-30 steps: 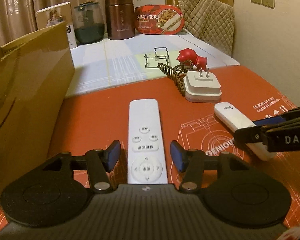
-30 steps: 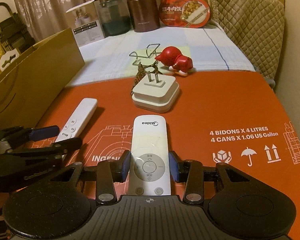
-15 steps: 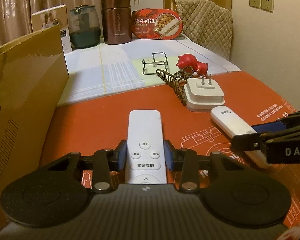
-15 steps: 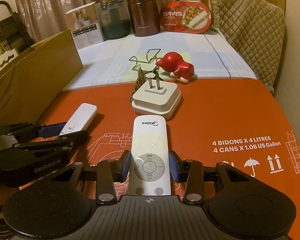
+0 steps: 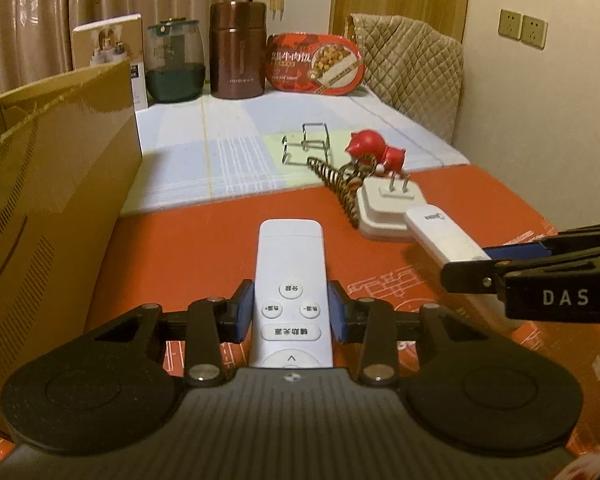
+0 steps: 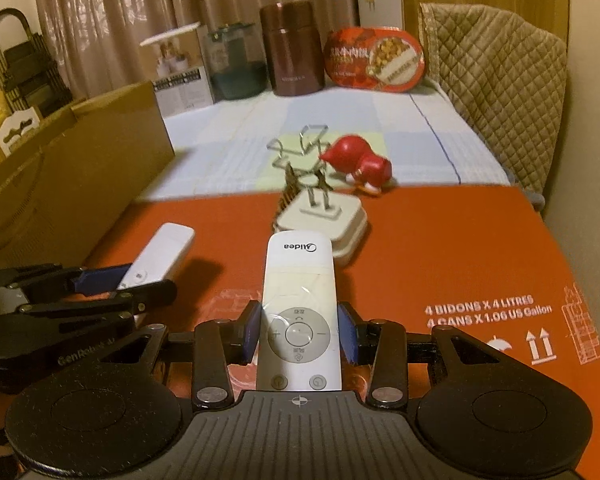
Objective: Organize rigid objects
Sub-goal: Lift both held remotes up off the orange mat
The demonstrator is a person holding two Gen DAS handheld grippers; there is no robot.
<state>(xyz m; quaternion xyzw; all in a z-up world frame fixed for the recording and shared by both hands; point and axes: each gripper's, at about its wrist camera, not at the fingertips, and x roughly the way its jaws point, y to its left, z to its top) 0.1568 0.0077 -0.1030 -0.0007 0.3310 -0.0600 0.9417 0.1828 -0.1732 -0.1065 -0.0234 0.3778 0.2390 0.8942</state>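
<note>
In the left wrist view the left tool (image 5: 291, 312) points down over the orange desk (image 5: 180, 248); its jaws have just been closing and its blue pads now press both sides of the white light remote (image 5: 290, 276), whose near end is hidden under the tool body. In the right wrist view the right tool (image 6: 299, 334) is clamped on the Midea remote (image 6: 298, 312), near end likewise hidden, beside the white plug adapter (image 6: 328, 224); the cardboard box (image 6: 72, 160) stands left, its contents unseen.

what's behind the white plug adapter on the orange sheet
Behind the plug adapter sit a red toy, a bent wire stand and a dark coiled spring. In the right wrist view the adapter hides most of the spring.
</note>
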